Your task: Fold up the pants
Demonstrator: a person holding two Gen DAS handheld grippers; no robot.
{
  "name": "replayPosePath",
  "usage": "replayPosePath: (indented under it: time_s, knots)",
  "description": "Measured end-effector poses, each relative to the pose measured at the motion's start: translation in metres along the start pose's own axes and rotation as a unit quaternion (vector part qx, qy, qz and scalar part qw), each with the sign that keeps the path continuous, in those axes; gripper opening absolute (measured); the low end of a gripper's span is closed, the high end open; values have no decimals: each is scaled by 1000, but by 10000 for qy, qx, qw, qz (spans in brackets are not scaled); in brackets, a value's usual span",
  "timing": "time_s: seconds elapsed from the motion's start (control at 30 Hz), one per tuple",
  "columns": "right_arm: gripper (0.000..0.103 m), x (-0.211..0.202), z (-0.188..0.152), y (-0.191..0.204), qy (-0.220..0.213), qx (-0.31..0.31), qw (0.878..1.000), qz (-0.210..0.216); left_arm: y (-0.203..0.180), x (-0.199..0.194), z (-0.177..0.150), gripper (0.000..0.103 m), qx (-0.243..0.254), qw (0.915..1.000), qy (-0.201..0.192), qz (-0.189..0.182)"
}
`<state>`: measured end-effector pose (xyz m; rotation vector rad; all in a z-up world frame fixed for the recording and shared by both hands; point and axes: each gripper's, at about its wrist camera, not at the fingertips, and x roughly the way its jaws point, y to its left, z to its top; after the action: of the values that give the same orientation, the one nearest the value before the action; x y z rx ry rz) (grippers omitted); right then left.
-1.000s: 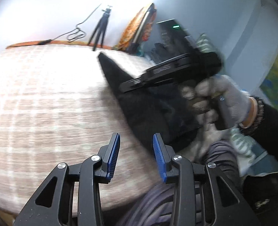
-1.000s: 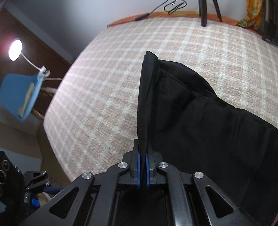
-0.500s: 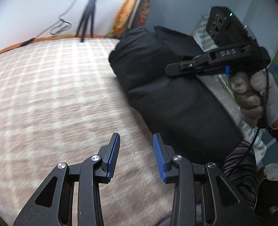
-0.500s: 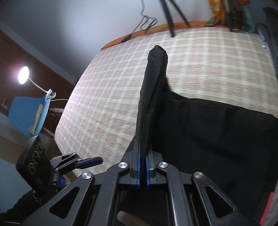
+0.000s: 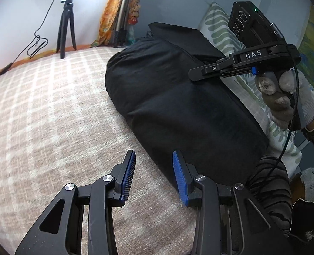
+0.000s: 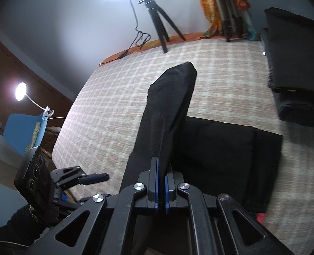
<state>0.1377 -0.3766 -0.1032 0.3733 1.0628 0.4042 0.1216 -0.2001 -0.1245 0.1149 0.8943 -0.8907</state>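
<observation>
Black pants (image 5: 178,106) lie on the checked bedspread (image 5: 50,116). In the right wrist view my right gripper (image 6: 161,167) is shut on a fold of the pants (image 6: 169,106), which rises from the jaws as a rounded strip above the flat part (image 6: 220,148). The left wrist view shows that right gripper (image 5: 199,73) in a gloved hand (image 5: 284,97) above the pants. My left gripper (image 5: 153,155) is open and holds nothing, low over the bedspread just left of the pants' near edge. It also shows at the lower left of the right wrist view as the left gripper (image 6: 103,187).
A tripod (image 6: 157,19) with a ring light and a trailing cable stands at the bed's far edge. A stack of dark items (image 6: 295,63) sits at the right, beside a leaf-patterned pillow (image 5: 225,36). Left of the bed stands a blue chair (image 6: 18,131) with a lamp (image 6: 20,91).
The right gripper has carried the pants' fold across the bed, and the cloth now bulges in a rounded fold. The left gripper has moved along the bed, still open.
</observation>
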Motion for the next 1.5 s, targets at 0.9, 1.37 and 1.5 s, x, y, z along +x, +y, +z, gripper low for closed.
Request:
replayPosePath:
  time_s: [0.9,1.37,1.5]
  knots:
    - [1,-12,-9,-95,123,29,9981,-600,-38,32,27,35,648,9974,258,154]
    - [1,-9,-15,-112,-44,-41,9985,-550,-86,51,15,35,2018,9777,467,-343]
    - [1,-13,-23,-113,-100,-19,9980,-616,-92,54,4,35,2257,9720,496,-433]
